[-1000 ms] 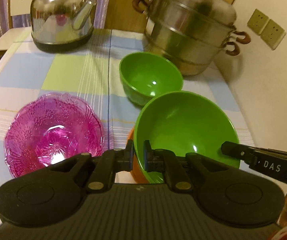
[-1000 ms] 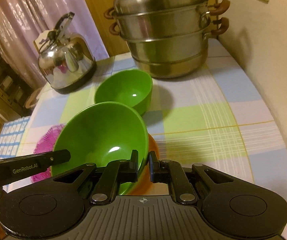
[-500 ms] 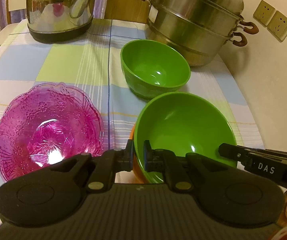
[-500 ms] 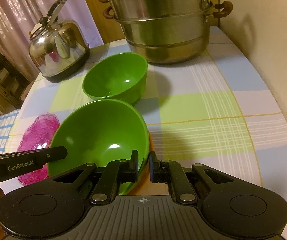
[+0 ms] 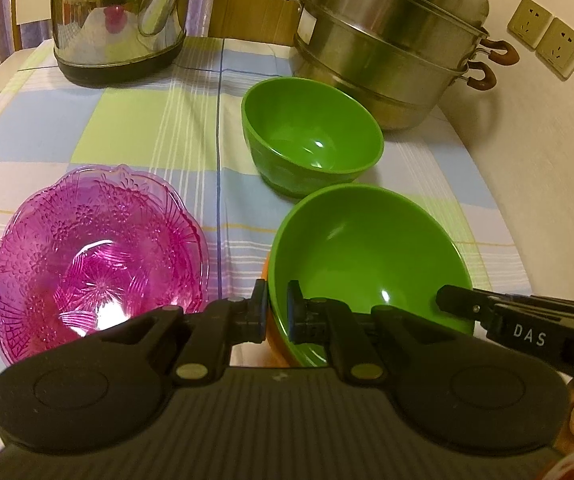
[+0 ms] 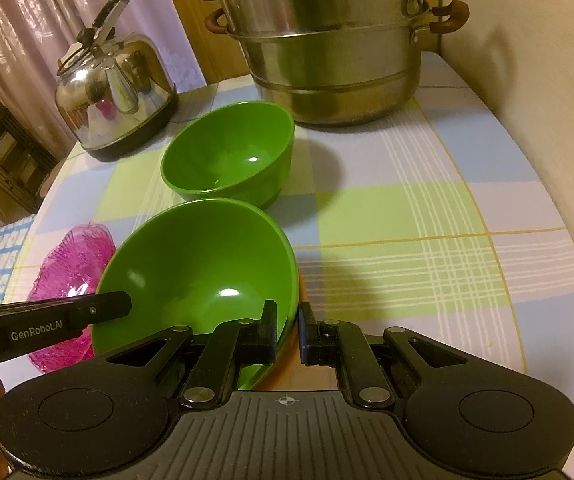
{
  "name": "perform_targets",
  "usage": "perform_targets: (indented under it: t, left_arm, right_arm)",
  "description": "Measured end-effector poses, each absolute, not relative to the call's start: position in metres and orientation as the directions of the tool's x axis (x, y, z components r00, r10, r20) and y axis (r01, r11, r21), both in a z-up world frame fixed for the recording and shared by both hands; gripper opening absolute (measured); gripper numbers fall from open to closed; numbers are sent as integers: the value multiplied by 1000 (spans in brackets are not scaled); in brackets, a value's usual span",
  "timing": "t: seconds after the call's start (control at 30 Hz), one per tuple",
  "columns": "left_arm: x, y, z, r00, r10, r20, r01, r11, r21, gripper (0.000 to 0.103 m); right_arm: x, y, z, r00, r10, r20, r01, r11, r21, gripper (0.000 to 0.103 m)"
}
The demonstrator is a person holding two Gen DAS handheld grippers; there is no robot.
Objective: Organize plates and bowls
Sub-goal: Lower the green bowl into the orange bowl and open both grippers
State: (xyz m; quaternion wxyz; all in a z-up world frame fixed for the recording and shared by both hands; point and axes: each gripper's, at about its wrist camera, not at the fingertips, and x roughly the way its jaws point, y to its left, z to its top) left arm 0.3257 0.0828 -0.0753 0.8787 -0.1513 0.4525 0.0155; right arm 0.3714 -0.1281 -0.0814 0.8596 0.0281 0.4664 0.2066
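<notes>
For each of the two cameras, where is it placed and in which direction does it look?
Left wrist: on the left tool, facing forward over the large green bowl whose rim it pinches; the right tool's finger and a fingertip show.
Right wrist: on the right tool, pinching the opposite rim; the left tool's finger shows.
Shared: small green bowl, pink bowl, kettle, steamer pot.

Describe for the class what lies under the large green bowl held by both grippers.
Under the large green bowl an orange dish shows as a thin edge at its near rim. Its shape and whether the two touch cannot be seen, since the bowl covers the rest.
</notes>
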Motion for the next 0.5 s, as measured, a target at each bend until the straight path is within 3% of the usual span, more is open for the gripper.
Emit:
perform_targets:
  t: [0.2, 0.23, 0.27, 0.3, 0.5]
  left_arm:
    - [325, 82, -73, 604, -108, -790, -160, 954, -253, 11]
    - [324, 82, -71, 607, -105, -788, -158, 956, -249, 12]
    - [324, 81, -70, 611, -103, -785, -156, 957, -247, 12]
    - [323, 82, -68, 615, -103, -782, -155, 957, -247, 13]
    - [308, 81, -54, 634, -103, -767, -154, 955, -255, 19]
  right_arm:
    - [371, -130, -82, 494, 386, -779, -323, 913, 247, 15]
    - [370, -130, -82, 497, 401, -770, -331, 907, 258, 28]
    - [369, -131, -80, 502, 414, -759, -337, 902, 270, 51]
    - [367, -132, -78, 512, 426, -746, -338, 898, 280, 58]
    - [360, -138, -66, 536, 433, -724, -323, 898, 299, 61]
